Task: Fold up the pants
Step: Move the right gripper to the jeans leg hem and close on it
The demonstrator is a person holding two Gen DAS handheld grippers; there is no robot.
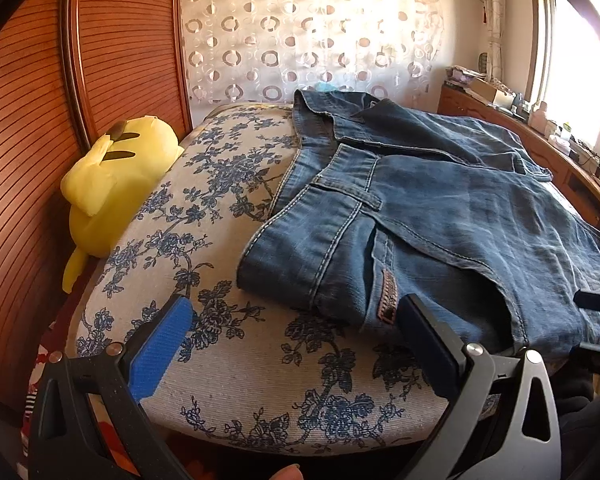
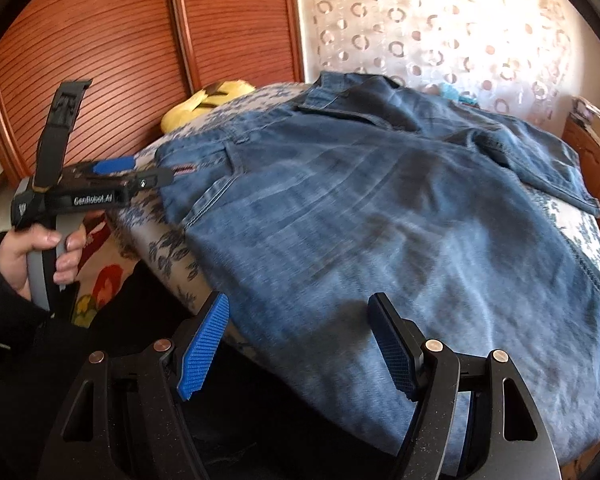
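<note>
One pair of jeans [image 1: 440,216] lies on one floral-covered bed [image 1: 228,360]. One yellow plush toy [image 1: 112,184] sits at its edge. Two grippers — the left gripper [image 1: 296,344] and the right gripper [image 2: 300,344] — each show two fingers. Small items crowd the windowsill — too blurred to count, perhaps a dozen.

The jeans [image 2: 380,220] run off the right wrist view's lower edge, their near folds motion-blurred.

"GenRobot.AI" — printed on the left gripper [image 2: 148,178].
</note>
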